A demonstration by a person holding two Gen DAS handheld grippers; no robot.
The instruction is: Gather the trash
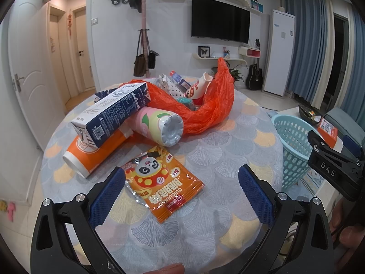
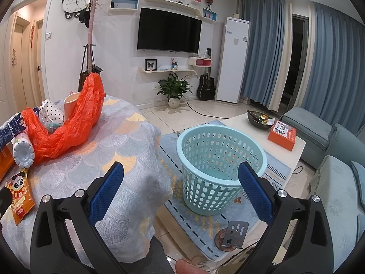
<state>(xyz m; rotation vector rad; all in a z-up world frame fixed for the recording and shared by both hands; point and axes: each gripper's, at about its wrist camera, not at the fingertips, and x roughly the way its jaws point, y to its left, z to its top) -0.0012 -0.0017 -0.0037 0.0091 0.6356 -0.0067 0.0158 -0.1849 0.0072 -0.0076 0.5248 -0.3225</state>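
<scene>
One snack packet [image 1: 163, 183], one carton [image 1: 109, 114], one basket [image 2: 219, 166].

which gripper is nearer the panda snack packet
Left. The left gripper is open right over the panda snack packet, which lies between its fingers. The right gripper is off past the table edge, toward the basket.

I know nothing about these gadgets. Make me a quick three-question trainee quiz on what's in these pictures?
1. True or false: the left claw is shut on the panda snack packet.
2. Where does the light blue basket stand: A on the table, B on the floor rug, C on the sofa?
3. Fill in: the milk carton rests on an orange paper ____.

Key: 1 false, it is open. 2 B. 3 cup.
</scene>
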